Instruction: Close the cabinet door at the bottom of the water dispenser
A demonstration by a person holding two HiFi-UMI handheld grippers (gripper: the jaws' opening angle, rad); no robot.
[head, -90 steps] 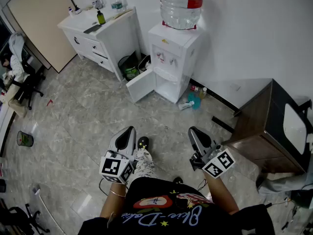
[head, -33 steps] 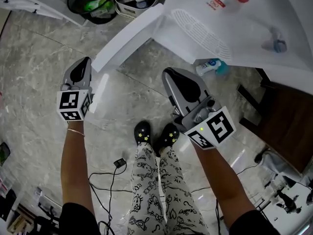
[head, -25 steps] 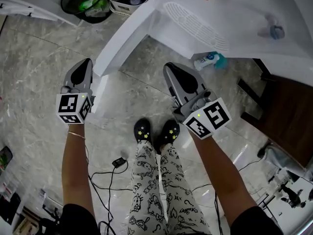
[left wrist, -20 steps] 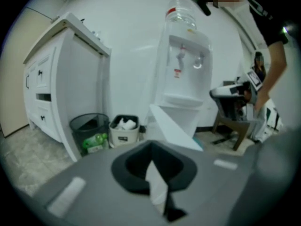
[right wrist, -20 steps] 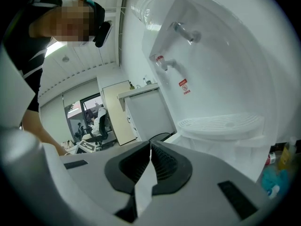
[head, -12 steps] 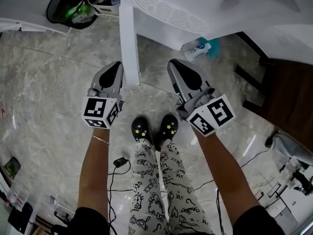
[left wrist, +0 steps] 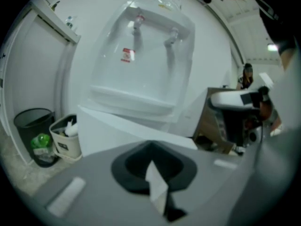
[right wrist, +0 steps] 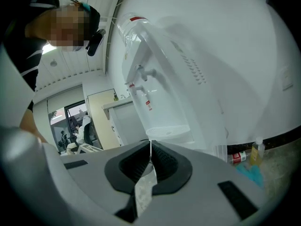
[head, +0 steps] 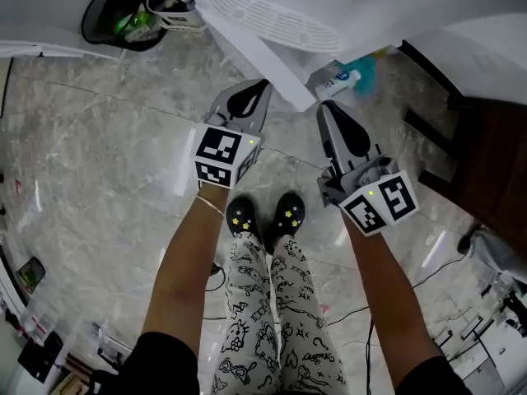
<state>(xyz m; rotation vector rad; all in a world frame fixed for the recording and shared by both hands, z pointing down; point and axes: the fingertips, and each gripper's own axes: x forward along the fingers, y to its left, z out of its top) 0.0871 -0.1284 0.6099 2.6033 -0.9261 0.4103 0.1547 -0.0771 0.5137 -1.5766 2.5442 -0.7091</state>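
Note:
The white water dispenser (head: pixel 272 19) fills the top of the head view, drip tray grille showing. Its bottom cabinet door (head: pixel 263 60) stands partly open, slanting from upper left to lower right. My left gripper (head: pixel 260 85) is shut on nothing, its tip against the door's outer face. In the left gripper view the door (left wrist: pixel 136 126) runs just past the shut left gripper (left wrist: pixel 150 163), with the dispenser (left wrist: pixel 141 65) above it. My right gripper (head: pixel 328 107) hangs shut and empty beside the door's free edge. The right gripper (right wrist: pixel 150 144) looks along the dispenser (right wrist: pixel 164 93).
A black bin (head: pixel 115 19) and a white basket (head: pixel 177 11) stand left of the dispenser. A blue-and-white bottle (head: pixel 342 81) lies on the floor by the wall. A dark wooden cabinet (head: pixel 486 163) is at the right. The person's feet (head: pixel 263 216) are below the grippers.
The door has swung from wide open at the left towards the dispenser. My left gripper has moved right and forward with it. The right gripper has shifted slightly right.

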